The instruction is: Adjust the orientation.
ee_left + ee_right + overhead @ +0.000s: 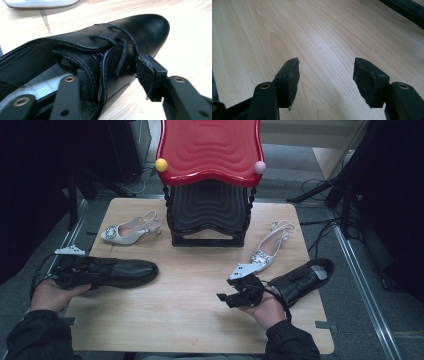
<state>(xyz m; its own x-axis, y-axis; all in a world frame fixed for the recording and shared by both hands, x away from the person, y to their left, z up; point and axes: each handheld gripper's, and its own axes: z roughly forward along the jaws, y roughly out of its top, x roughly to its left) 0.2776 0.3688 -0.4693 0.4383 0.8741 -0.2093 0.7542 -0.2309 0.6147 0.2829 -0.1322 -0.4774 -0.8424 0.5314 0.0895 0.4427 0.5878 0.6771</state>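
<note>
Nearest the high camera, at six o'clock, are the person's dark sleeves (35, 337), both forearms reaching up onto the wooden table (190, 320). At twelve o'clock stands the largest thing, a red stool (210, 147) stacked on a black one (209, 212). At nine o'clock a black lace-up shoe (125, 271) lies on its sole, toe toward three o'clock. The left gripper (82, 270) is at its laced opening: in the left gripper view one jaw sits inside the shoe (150, 27), against the side flap, while the other stands outside by the laces, not yet pressing. A second black shoe (305, 279) lies at four o'clock, just beside the right gripper (224, 299), whose jaws gape over bare wood. Two silver slingback heels rest at ten o'clock (129, 231) and two o'clock (270, 247).
</note>
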